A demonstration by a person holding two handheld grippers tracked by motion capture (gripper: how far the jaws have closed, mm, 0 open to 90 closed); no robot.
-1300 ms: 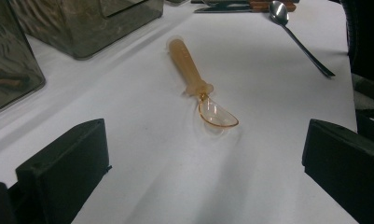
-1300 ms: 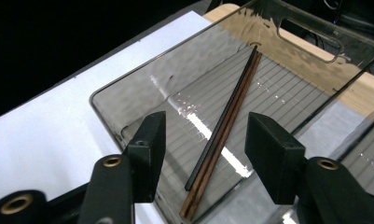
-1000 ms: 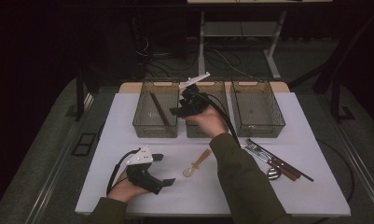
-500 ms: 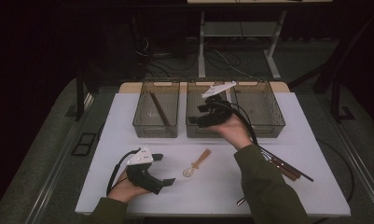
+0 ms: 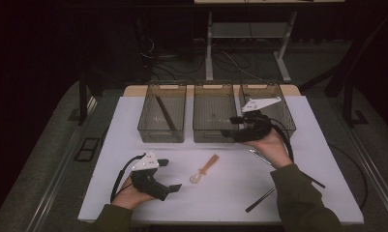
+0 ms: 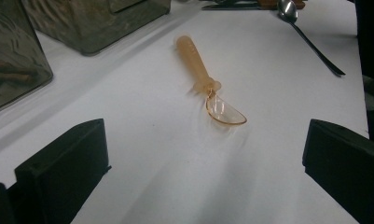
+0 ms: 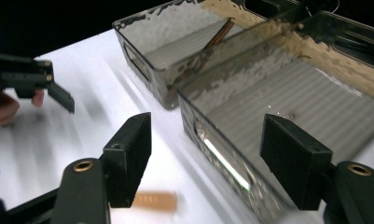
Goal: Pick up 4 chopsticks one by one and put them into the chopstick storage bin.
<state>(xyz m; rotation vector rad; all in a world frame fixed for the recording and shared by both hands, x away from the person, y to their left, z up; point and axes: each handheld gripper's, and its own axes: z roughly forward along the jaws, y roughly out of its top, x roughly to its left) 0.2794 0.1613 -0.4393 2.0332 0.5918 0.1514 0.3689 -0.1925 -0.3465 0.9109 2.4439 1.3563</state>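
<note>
Dark room around a white tabletop (image 5: pixel 317 145), with black floor and desk legs behind. Along the far edge, three clear smoked bins in a row: left bin (image 5: pixel 161 137) with a dark stick (image 5: pixel 165 113) leaning inside, middle bin (image 5: pixel 213 137), right bin (image 5: pixel 278 104). Near the middle of the tabletop, well in front of the bins, an orange spoon (image 5: pixel 204 169) lying flat, handle toward the bins and clear bowl toward the person; untouched by either claw. In the left gripper view, the same spoon (image 6: pixel 208 84) just ahead of the two black jaws and between their lines, bowl end nearest. At the near left, left claw (image 5: pixel 170 175) resting low on the tabletop in the person's hand, pointing at the spoon, jaws spread wide with nothing gripped. At the right, right claw (image 5: pixel 230 127) held above the tabletop at the front of the middle and right bins, pointing leftward, jaws just opening and now parted, empty. In the right gripper view, jaws framing the near wall of the middle bin, with the blurred orange handle low in the picture. On the right part of the tabletop, loose cutlery: a black-handled piece (image 5: pixel 261 199) near the front edge and further pieces (image 5: pixel 259 155) partly hidden beneath the right hand.
</note>
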